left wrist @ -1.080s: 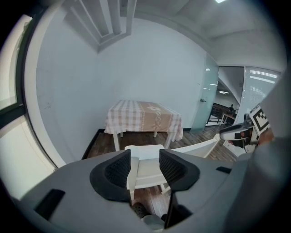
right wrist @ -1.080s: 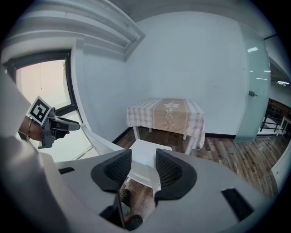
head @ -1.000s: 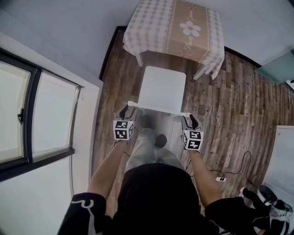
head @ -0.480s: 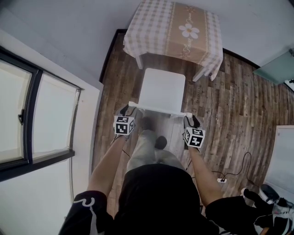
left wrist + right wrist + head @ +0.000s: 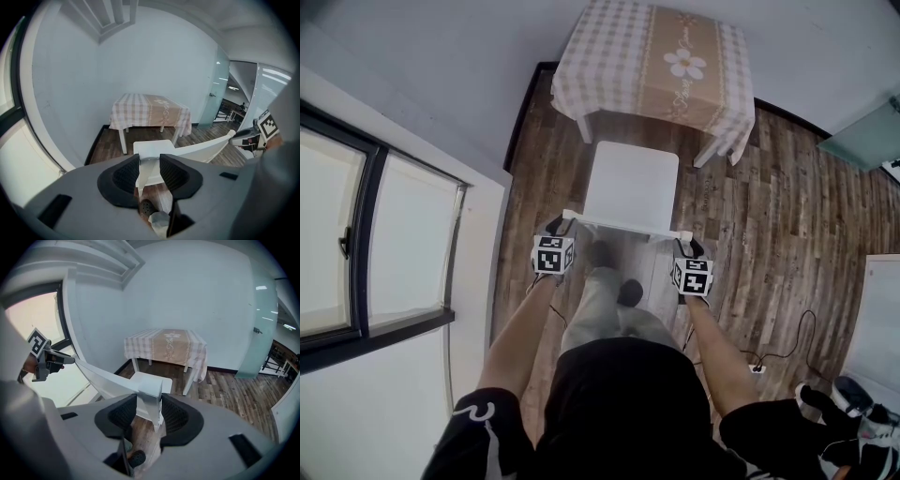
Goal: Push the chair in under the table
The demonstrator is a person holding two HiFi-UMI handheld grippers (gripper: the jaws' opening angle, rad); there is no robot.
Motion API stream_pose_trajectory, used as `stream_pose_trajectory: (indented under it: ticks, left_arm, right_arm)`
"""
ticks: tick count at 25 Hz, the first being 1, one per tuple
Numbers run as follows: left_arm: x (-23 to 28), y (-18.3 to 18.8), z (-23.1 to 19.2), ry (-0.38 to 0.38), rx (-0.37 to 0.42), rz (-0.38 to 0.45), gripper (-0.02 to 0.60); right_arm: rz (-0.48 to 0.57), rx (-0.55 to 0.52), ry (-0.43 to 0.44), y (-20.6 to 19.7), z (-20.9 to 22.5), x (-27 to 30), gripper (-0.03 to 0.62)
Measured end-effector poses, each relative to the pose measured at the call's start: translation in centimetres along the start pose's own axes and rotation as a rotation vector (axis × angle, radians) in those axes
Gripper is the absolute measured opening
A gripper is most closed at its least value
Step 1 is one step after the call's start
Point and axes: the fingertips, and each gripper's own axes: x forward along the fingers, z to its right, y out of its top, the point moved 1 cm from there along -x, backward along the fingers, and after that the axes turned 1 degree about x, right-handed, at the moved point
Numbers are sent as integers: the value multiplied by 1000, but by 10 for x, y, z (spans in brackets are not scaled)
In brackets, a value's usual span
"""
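A white chair (image 5: 631, 180) stands on the wood floor just in front of the table (image 5: 656, 61), which wears a checked cloth with a flower print. Its seat is outside the table's edge. My left gripper (image 5: 558, 223) is at the left end of the backrest's top rail. Its jaws are closing, and in the left gripper view the pads (image 5: 129, 174) press the corner post of the chair (image 5: 149, 161). My right gripper (image 5: 689, 246) straddles the rail's right end. Its jaws are closing around the post of the chair (image 5: 151, 397), with a slight gap still showing.
A wall with a large window (image 5: 375, 234) runs along the left. The person's legs and shoes (image 5: 614, 281) stand right behind the chair. A cable and power strip (image 5: 755, 367) lie on the floor at right. A glass door (image 5: 862, 131) stands at far right.
Both grippers have settled onto the ends of the backrest rail, the right one coming a little lower. Their jaws have narrowed around the corners. The chair has not moved.
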Motion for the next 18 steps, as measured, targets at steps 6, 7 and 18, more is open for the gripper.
stream_pose_trajectory:
  ticks: [6,7,18]
  left_arm:
    - [2,1,-2,5,-1,16,134]
    - [2,1,-2,3,1,16,135]
    - [8,7,-5,-15,11,20,137]
  right_arm:
    - [6,-14,15,0,0,7,176]
    - [3,-14,17,-1,0,8,176]
    - [-12,-6,6,2,0,16,176]
